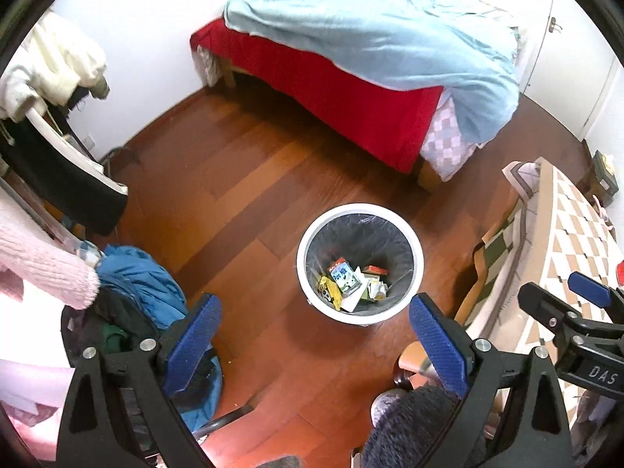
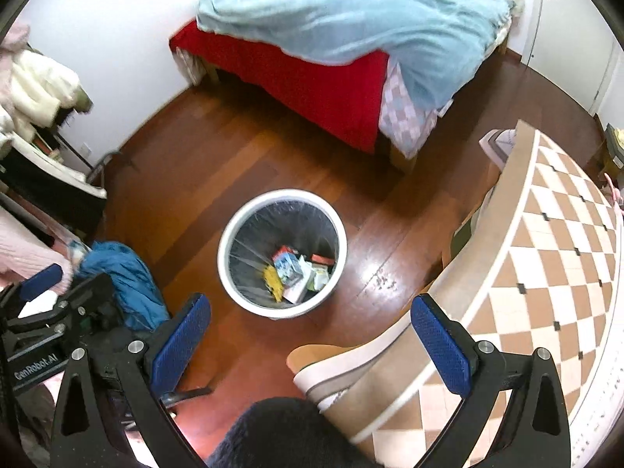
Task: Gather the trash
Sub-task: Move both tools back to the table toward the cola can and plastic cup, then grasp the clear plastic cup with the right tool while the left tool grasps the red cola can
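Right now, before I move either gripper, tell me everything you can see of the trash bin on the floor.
The trash bin is round and white, plastic by its look, standing upright on the wooden floor between the bed and the checkered table. A dark, thin liner bag covers the inside and folds over the rim. It is only partly filled: small cartons, a yellow wrapper and crumpled paper lie at the bottom. Nothing touches it but the floor; both grippers are apart from it.

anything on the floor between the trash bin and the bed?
No. In both wrist views the stretch between the trash bin and the bed is bare wooden floor; the right wrist view shows it most squarely.
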`<state>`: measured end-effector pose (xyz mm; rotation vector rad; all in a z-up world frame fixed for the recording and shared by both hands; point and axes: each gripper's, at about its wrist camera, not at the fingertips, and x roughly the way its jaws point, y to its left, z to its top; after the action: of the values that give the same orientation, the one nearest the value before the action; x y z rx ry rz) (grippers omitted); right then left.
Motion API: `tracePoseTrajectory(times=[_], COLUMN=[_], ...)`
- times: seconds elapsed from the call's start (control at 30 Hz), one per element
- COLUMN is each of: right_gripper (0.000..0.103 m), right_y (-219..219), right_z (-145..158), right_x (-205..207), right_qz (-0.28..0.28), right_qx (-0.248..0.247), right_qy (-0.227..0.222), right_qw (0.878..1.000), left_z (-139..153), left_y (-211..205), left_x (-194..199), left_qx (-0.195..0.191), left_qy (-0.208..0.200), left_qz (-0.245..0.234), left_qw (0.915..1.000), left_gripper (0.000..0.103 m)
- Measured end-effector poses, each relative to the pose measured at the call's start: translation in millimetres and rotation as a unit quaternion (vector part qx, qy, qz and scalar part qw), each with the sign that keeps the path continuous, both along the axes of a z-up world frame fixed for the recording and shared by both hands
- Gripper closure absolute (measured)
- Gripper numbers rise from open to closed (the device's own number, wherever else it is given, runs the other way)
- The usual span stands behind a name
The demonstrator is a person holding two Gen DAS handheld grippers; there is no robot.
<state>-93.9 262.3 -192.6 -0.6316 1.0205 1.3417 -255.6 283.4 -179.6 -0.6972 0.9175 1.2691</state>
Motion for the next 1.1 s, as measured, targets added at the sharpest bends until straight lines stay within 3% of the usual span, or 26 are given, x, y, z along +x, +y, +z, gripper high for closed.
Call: tracePoseTrajectory(times=[0.2,0.43,0.57,0.7,0.77,0.83,1.1], right_gripper=[0.0,0.0,0.0,0.002,0.01,0.018,0.034], right_y=[-64.5,-187.8,-267.4,-324.6,-339.7,-349.3,-348.8], right_z=[33.4,15.1,-19.8,-53.7,-68.8,-81.2,-110.7], right_x=[35.8,118.1,174.9,220.0,233.0,240.7,250.7], right_qz=[-0.056,-0.184,-0.28,-0.35,-0.367,-0.377,-0.38], right_qx=[0.04,0.017,-0.034,-0.069,-0.078,-0.08,-0.073], right_qy=[0.037,0.037,0.028,0.025,0.033,0.044,0.054], right_qw=[0.997,0.982,0.959,0.934,0.926,0.922,0.92], left_z=[23.4,-3.7,-53.4,-93.3,-115.4,-127.9,-141.7], left_y=[-38.0,-100.8,-143.6,-180.7,-195.1,-200.7,-201.4], left_x=[27.2,110.4,185.0,241.0,264.9,277.4,284.2], left_qx=[0.023,0.007,-0.06,-0.094,-0.103,-0.106,-0.115], left_qy=[0.011,-0.016,-0.01,0.018,0.042,0.056,0.067], left_qz=[-0.03,-0.127,-0.228,-0.294,-0.313,-0.318,-0.309], left_qw=[0.9992,0.9917,0.9718,0.951,0.9431,0.9406,0.9416], left_gripper=[0.005,0.004,0.001,0.001,0.001,0.001,0.001])
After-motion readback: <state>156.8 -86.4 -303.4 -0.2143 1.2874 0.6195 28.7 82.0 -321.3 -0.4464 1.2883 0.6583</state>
